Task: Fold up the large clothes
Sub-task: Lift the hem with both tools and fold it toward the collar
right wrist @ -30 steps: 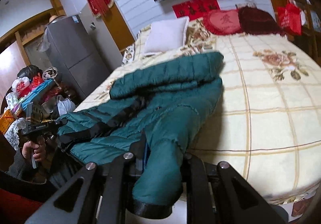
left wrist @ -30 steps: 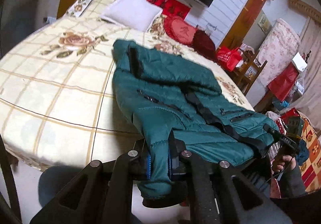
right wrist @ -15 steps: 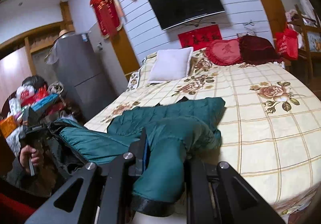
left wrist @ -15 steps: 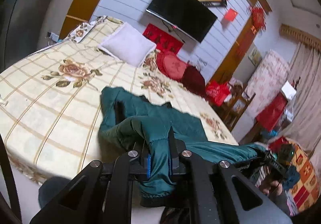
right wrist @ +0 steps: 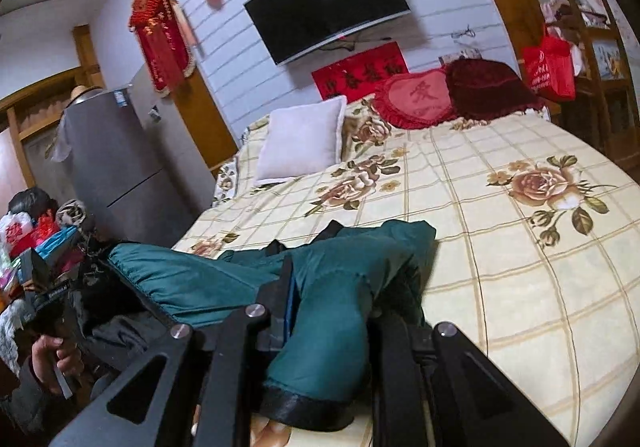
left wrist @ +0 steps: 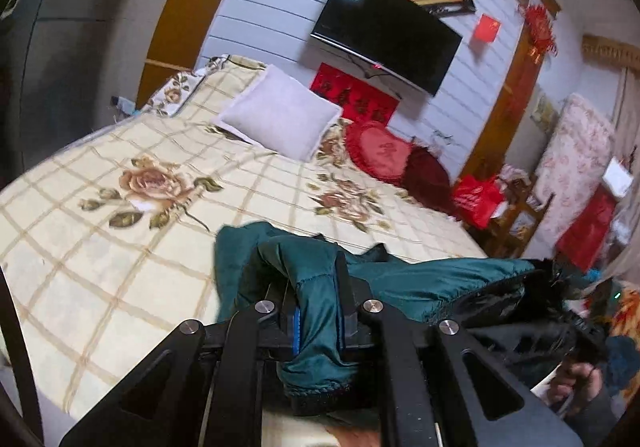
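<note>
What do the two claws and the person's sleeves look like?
Both the left claw and the right claw are matte black, with triangular cutouts, silver round bolts and blue strips inside the fingers. The sleeve at each wrist looks dark grey.

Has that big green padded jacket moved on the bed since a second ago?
Yes. The green padded jacket has been dragged off the cream flowered bedspread, away from the white pillow, toward the bed's near edge.

In the left wrist view, the teal jacket (left wrist: pixel 432 279) is hiding most of the right claw (left wrist: pixel 576 327) at the lower right. The bed (right wrist: pixel 520 267) is running off the right edge. In both views, the sleeve cuffs are covering the claws' pads.
</note>
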`<state>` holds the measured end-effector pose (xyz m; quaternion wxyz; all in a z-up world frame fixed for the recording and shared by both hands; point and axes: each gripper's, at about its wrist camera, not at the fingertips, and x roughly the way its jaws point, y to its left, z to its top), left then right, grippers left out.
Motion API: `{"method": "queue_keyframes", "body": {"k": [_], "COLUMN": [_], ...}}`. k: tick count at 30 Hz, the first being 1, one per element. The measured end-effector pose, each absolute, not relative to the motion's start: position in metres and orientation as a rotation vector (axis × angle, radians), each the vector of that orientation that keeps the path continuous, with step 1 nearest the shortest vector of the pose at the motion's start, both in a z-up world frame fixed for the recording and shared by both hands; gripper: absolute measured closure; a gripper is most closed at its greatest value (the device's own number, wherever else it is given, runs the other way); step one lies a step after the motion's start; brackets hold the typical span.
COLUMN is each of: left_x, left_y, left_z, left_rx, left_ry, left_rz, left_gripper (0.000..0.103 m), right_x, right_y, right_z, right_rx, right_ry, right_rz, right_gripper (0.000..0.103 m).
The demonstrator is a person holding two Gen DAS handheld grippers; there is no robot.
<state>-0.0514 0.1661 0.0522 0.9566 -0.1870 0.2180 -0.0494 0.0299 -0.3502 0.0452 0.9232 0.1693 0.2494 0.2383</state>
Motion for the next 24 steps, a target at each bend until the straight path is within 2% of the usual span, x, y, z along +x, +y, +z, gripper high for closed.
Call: {"method": "queue_keyframes", "body": {"k": [11,24], "left_x": [0.053,0.143], "left_y": [0.168,0.174], "left_z": [0.007,-0.049], "left_rx": [-0.306,-0.335], "left_ry": [0.549,0.673], "left_rz": [0.06,0.148], "left_gripper": [0.103,0.103], "right_x": [0.151,0.244], "right_y": [-0.311,-0.279], "right_z": [0.017,-0.046], "right_rx": [0.311,0.19], "right_ry": [0.66,0.738], "right_rz": [0.387,0.303], "right_gripper": [0.088,0.088]}}
